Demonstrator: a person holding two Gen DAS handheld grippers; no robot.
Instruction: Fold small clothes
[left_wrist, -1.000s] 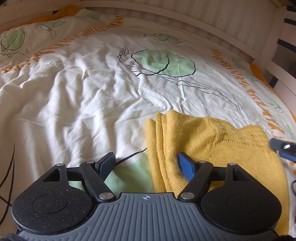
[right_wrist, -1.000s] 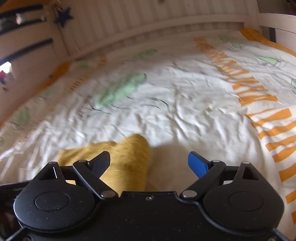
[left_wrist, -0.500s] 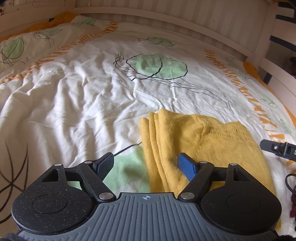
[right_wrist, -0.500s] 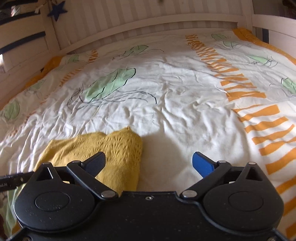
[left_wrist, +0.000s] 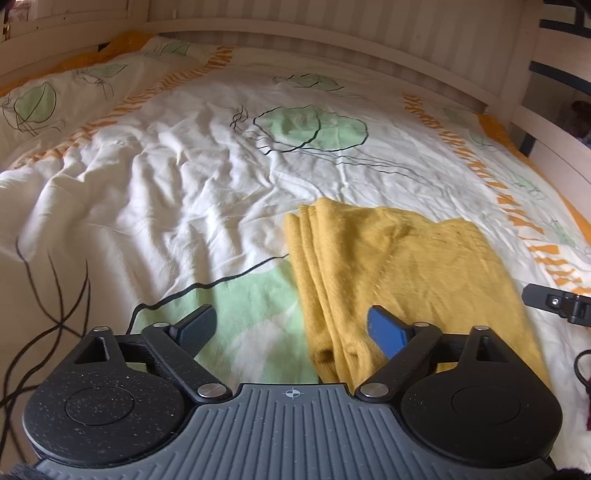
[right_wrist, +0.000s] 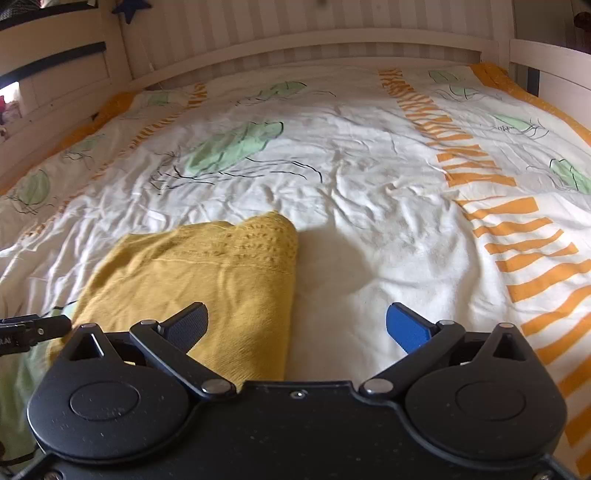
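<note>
Jaws of left gripper (left_wrist: 291, 326) and right gripper (right_wrist: 297, 326) have just spread wide, pinching nothing, leaving the folded yellow garment (left_wrist: 399, 280) flat on the bedspread (left_wrist: 166, 192); fold likely complete.

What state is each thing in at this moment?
Yellow knit: folded, layered edges showing, lying flat on the duvet, not gripped.
Left gripper: open, jaws just widened, above the knit's layered edge, pads not pressing it.
Right gripper: open, holding nothing, above the knit's other edge.
Duvet: spread over the bed, wrinkled.
</note>
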